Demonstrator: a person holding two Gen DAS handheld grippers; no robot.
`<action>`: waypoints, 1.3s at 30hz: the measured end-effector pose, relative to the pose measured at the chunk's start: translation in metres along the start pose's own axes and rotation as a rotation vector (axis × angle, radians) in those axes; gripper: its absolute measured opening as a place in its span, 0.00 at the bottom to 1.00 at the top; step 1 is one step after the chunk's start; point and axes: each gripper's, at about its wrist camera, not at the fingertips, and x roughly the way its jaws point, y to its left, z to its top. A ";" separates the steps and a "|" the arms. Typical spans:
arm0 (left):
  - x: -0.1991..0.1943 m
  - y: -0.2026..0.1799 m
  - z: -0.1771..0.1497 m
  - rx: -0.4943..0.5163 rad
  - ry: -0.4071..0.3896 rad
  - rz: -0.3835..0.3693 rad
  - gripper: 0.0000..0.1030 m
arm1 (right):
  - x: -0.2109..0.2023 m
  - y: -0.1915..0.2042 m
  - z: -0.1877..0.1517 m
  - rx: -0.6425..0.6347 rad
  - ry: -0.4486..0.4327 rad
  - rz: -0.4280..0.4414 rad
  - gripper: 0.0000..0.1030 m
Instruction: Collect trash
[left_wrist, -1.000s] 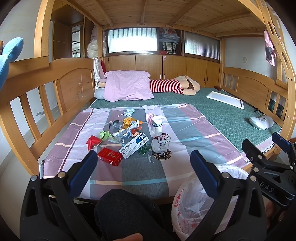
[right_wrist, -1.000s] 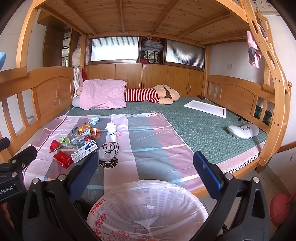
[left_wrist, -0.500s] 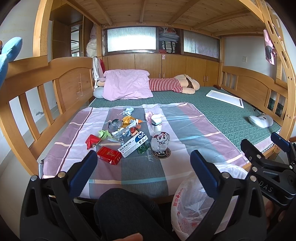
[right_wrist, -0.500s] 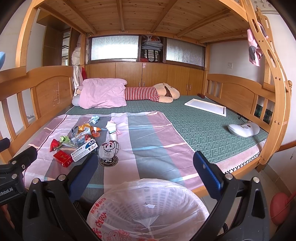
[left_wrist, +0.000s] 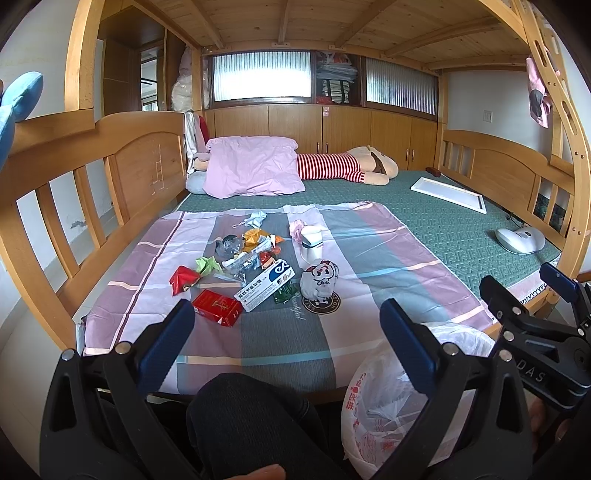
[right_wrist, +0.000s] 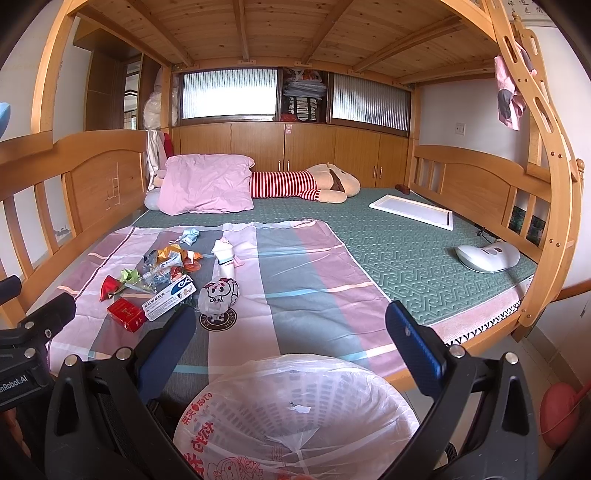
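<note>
Right wrist view: "SSOTH" on round patch (right_wrist: 218, 320) by trash; both grippers' fingers (right_wrist: 168, 345) spread, empty.

Bed frame (left_wrist: 122, 147) and slatted ceiling (right_wrist: 295, 33): varnished light wood, smooth, soft sheen, grain visible. Mattress cover (right_wrist: 406, 258): green woven cloth, raised geometric texture, matt. Striped sheet (left_wrist: 369, 266): thin smooth cloth in pink, grey and white, lightly creased. Pillow (left_wrist: 255, 166): pink cloth, rumpled, matt. Bin liner (right_wrist: 295, 417): thin translucent white plastic film, crinkled, red print, over a perforated plastic basket. Red packet (left_wrist: 217, 307): glossy film wrap. White-and-blue box (left_wrist: 265, 284): printed card, slight sheen. Crumpled wrappers (left_wrist: 243, 251): shiny foil and clear plastic. Left gripper (left_wrist: 286, 332) and right gripper (right_wrist: 291, 332): black matt plastic arms, metal rivets, blue matt finger pads. Cupboard panes (right_wrist: 229, 94): ribbed frosted glass.
</note>
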 end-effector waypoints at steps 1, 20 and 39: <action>0.001 0.000 0.000 0.001 0.001 0.000 0.97 | -0.001 0.000 0.000 0.001 -0.009 0.003 0.97; 0.208 0.205 -0.011 -0.435 0.372 -0.173 0.65 | 0.073 0.001 0.002 0.003 0.143 0.032 0.97; 0.347 0.202 -0.039 -0.399 0.648 0.026 0.74 | 0.235 0.122 0.008 0.119 0.441 0.267 0.97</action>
